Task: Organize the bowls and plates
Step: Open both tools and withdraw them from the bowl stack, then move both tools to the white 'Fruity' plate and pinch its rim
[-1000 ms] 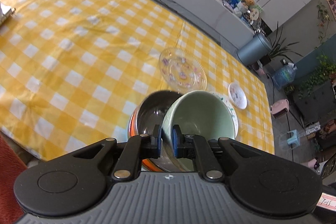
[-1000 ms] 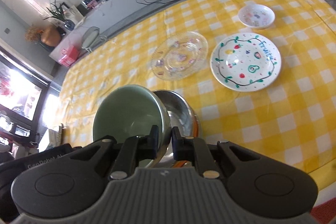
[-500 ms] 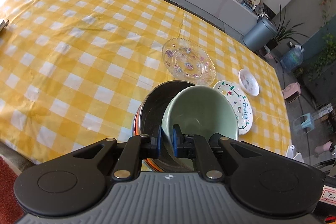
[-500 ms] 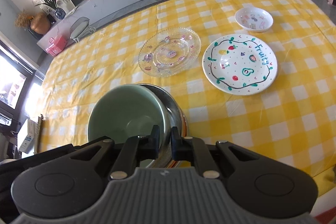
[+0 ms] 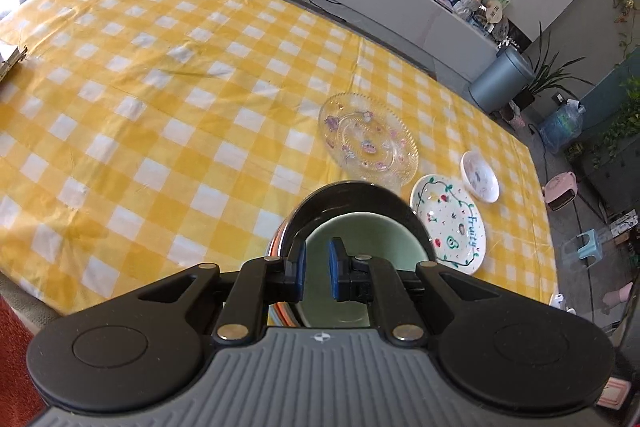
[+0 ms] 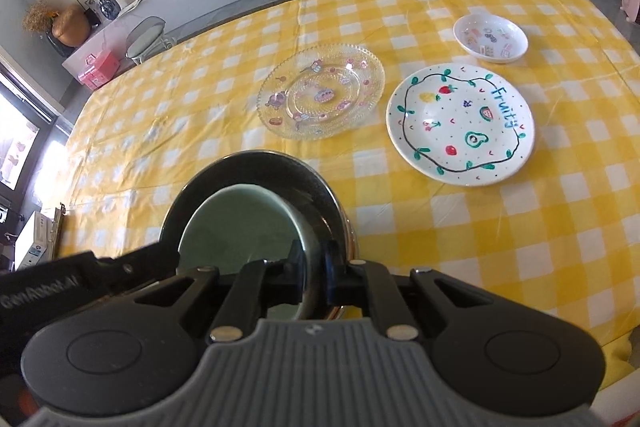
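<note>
Green bowl [image 6: 244,223] nested, tilted, inside steel bowl [image 6: 280,171]; plates beyond.

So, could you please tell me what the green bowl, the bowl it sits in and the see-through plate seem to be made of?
Green bowl: probably glazed ceramic; opaque pale green with a soft sheen.
Outer bowl: looks like polished steel; dark mirror-like inside, bright thin rim.
Clear plate: pressed glass or clear plastic, hard to tell; the yellow check cloth shows through, with a beaded edge and small printed pictures.

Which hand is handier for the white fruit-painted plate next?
Probably the right gripper: the white fruit-painted plate lies on its side of the steel bowl; the left gripper holds the green bowl.
</note>
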Available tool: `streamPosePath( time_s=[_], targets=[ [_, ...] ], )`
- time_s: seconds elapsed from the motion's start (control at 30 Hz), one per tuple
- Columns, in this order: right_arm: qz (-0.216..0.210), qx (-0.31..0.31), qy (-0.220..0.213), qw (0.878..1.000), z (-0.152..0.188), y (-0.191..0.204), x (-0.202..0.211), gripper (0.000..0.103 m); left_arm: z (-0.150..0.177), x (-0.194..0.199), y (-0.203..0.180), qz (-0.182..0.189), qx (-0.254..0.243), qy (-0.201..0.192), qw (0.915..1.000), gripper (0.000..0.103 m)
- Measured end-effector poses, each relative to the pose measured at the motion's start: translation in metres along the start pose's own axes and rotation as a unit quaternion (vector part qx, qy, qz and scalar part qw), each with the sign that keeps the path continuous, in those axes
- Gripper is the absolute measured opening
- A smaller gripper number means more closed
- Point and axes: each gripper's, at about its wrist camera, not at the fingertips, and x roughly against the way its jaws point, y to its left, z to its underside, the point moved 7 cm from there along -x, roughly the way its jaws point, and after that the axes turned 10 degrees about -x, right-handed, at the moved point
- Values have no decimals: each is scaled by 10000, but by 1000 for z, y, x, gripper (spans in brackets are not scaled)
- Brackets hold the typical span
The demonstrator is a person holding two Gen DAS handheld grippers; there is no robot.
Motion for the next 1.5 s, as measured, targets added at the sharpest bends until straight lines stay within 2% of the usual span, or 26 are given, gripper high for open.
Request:
streamPosePath(
  time_s=[0.23, 0.7, 0.83, 0.87, 0.93, 1.0, 1.17, 1.3, 1.5],
  targets=[
    [-78, -108, 22, 9999, -2, -3, 3, 10, -1, 7, 3, 98, 110, -86, 9999, 12],
    [-362, -116, -606, 9974, -18, -7, 51, 13, -1, 17, -1, 177, 18, -201, 9996, 13],
    [-356, -156, -803, 9960, -23, -17, 67, 14, -4, 24, -17, 414, -200, -375, 9982, 22],
    [-387, -195, -838, 9955, -25, -20, 71, 15, -5, 25, -22, 455, -277, -425, 9977, 26],
    [-501, -301, -909, 9941, -28, -27, 78, 30, -8, 27, -32, 514, -431, -502, 9965, 35],
    [-637, -386, -1002, 9922, -32, -32, 84, 36, -11, 28, -41, 526, -602, -553, 9953, 42],
    [-609, -534, -1090, 9907, -44, -53, 86, 39, -16, 27, -66, 723, -859, -661, 9915, 51],
    [-515, -748, -1086, 9899, -58, -79, 80, 44, -18, 12, -92, 947, -1111, -602, 9875, 57],
    [-425, -949, -1179, 9876, -88, -121, 67, 45, -27, -26, -121, 1063, -1118, -362, 9874, 58]
  ],
)
